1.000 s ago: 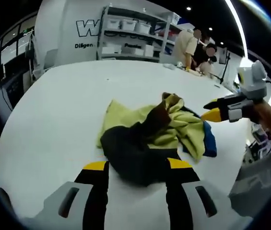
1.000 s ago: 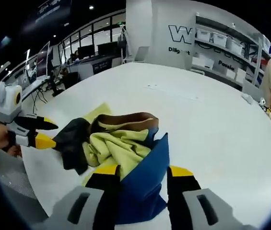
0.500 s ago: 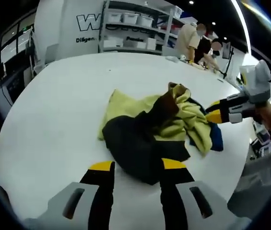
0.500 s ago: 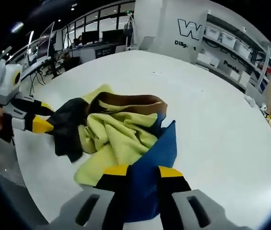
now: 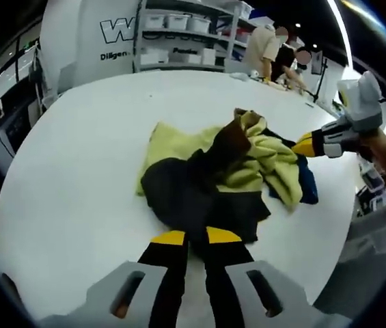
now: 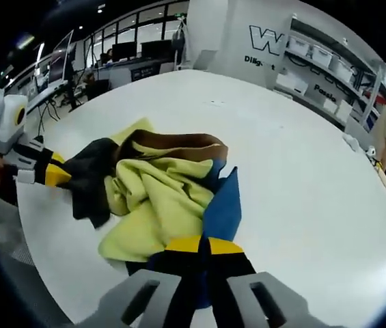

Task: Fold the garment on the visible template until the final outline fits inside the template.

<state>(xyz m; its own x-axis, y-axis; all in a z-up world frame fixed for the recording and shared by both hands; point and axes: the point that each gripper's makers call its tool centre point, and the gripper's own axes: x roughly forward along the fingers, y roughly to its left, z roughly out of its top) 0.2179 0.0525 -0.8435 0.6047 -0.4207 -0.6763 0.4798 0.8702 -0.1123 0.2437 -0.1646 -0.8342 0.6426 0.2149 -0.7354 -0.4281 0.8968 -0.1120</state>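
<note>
Left gripper view: garment (image 5: 220,178) is seen crumpled mid-table (image 5: 76,157), no fold made, no template outline discernible. Left gripper (image 5: 197,237) is pinched on its black edge at 6 o'clock. Shelves (image 5: 179,41) and people (image 5: 278,51) are seen at 12–1 o'clock, well apart.

Right gripper view: right gripper (image 6: 202,244) is clamped on the blue part at 6 o'clock. All folding is judged left.

Large "W", perhaps "Dilig…", on wall (image 5: 76,41)
</note>
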